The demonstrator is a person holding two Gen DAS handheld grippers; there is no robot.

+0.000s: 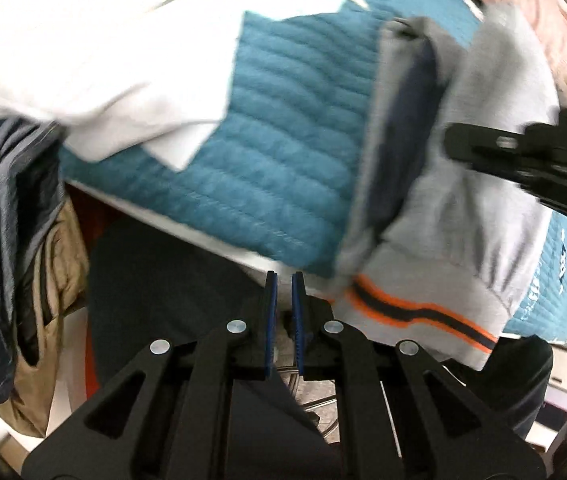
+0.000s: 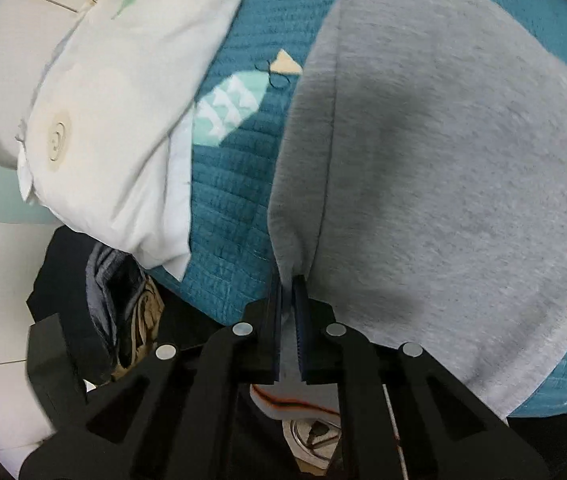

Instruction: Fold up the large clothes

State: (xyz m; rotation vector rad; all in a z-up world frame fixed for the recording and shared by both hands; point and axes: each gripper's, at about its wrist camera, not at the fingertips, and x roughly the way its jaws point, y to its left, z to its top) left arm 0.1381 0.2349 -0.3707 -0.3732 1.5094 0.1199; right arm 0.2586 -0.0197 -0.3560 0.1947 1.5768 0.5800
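Blurring grey garment [image 1: 483,208] hem, half-hidden

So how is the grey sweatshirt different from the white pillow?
The soft grey sweatshirt lies thin and flat; the puffy white pillow is plump. The sweatshirt has an orange-and-dark striped band; the pillow looks nearly plain. The right gripper pinches the sweatshirt; nothing holds the pillow. Both rest on the teal quilted bedspread.
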